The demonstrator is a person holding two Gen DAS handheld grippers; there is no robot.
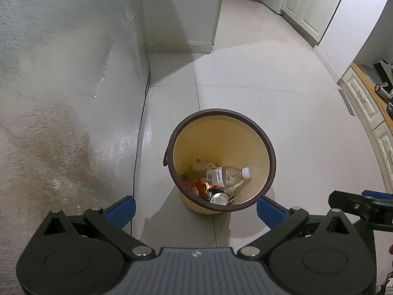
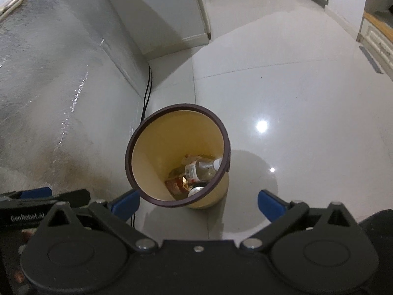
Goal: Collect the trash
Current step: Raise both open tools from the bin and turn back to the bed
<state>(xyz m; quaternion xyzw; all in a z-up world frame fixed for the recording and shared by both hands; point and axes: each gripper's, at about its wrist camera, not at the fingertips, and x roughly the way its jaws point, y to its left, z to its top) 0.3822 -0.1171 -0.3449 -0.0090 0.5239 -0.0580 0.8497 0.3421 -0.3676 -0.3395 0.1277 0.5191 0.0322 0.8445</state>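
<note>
Glossy tile floor | bin upright (sofa beside)

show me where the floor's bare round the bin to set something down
Bare tile lies right of the bin, toward the drawers, and beyond it up to the white wall base. Left is tight: a black cable runs along the grey sofa.

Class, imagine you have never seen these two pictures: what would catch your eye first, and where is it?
The yellow bin with its dark rim, standing on the pale tiled floor beside a grey sofa. At its bottom lie a clear plastic bottle, a red wrapper and a can. Both grippers hang open and empty above it.
</note>
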